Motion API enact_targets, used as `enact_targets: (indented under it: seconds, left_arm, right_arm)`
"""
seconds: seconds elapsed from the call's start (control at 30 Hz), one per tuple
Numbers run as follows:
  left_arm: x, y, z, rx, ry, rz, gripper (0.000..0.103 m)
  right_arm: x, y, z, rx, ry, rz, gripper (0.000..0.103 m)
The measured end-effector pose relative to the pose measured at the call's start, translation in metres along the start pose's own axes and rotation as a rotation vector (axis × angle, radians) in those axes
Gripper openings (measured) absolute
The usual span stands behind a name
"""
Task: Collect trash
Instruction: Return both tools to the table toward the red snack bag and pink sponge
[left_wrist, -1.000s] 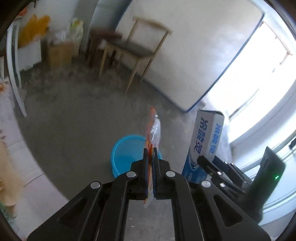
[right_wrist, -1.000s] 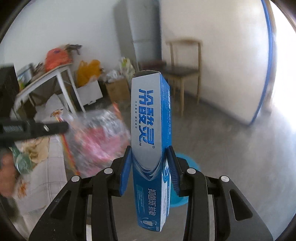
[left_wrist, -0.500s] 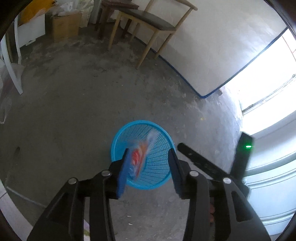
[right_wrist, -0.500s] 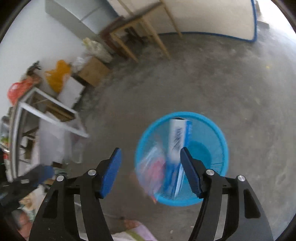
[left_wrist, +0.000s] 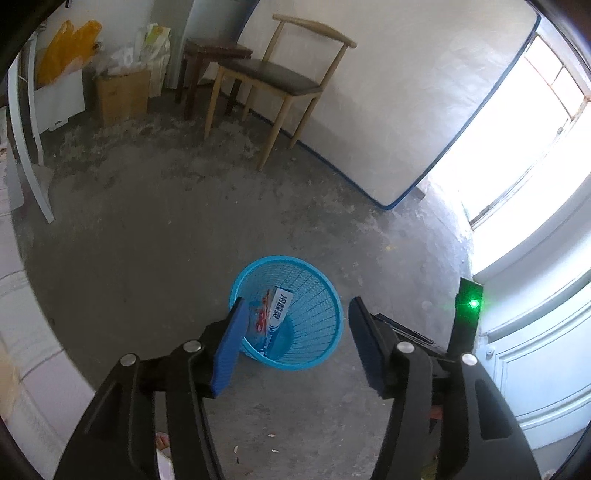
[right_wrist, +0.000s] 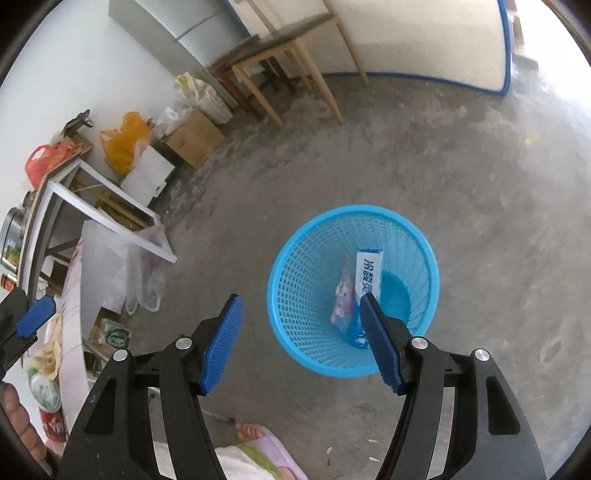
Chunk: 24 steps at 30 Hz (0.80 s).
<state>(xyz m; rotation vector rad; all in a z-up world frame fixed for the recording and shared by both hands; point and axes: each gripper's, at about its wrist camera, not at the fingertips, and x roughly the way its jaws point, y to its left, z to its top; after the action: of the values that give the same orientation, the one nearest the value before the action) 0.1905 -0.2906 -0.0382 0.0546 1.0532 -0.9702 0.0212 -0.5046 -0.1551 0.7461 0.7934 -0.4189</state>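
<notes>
A blue mesh wastebasket (left_wrist: 321, 332) (right_wrist: 295, 280) stands on the concrete floor below both grippers. Inside it, a blue-and-white toothpaste box (left_wrist: 277, 314) (right_wrist: 367, 273) leans upright against the wall, with a red-and-clear snack wrapper (left_wrist: 260, 315) (right_wrist: 343, 295) beside it. My left gripper (left_wrist: 297, 302) hangs above the basket with its jaws opening and nothing between them. Over the basket's near-left rim, my right gripper (right_wrist: 301, 297) is open and empty. Part of the right gripper's body, with a green light (left_wrist: 472, 304), shows at the right of the left wrist view.
A wooden chair (left_wrist: 280, 74) and a dark stool (left_wrist: 207, 51) stand by a mattress (left_wrist: 406, 92) leaning on the wall. A cardboard box (left_wrist: 122, 96), bags and a white table frame (right_wrist: 110, 206) lie to the left. A person's sandalled foot (right_wrist: 251, 432) is close by.
Both grippers have opened and dropped their loads: the wrapper from the left, the toothpaste box from the right. Both now lie in the basket. The right gripper has tilted down and sunk.
</notes>
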Motion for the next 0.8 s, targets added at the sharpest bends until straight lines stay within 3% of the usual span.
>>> enact_targets:
  seconds: [0.17, 0.37, 0.47, 0.67, 0.8]
  left_arm:
    - [-0.036, -0.003, -0.020, 0.005, -0.030, -0.026, 0.066]
    - [-0.092, 0.005, -0.053, -0.010, -0.068, 0.001, 0.078]
    - [-0.127, 0.016, -0.071, -0.041, -0.103, 0.025, 0.080]
    - [-0.197, 0.040, -0.106, -0.099, -0.215, 0.080, 0.097]
    - [-0.235, 0.061, -0.132, -0.153, -0.270, 0.157, 0.097]
  right_arm:
    - [-0.040, 0.021, -0.009, -0.079, -0.068, -0.020, 0.074]
    - [-0.083, 0.073, -0.025, -0.243, -0.137, -0.073, 0.096]
    - [-0.096, 0.108, -0.031, -0.335, -0.173, -0.113, 0.096]
    - [-0.104, 0.178, -0.050, -0.492, -0.241, -0.162, 0.096]
    - [-0.100, 0.225, -0.066, -0.630, -0.248, -0.124, 0.096]
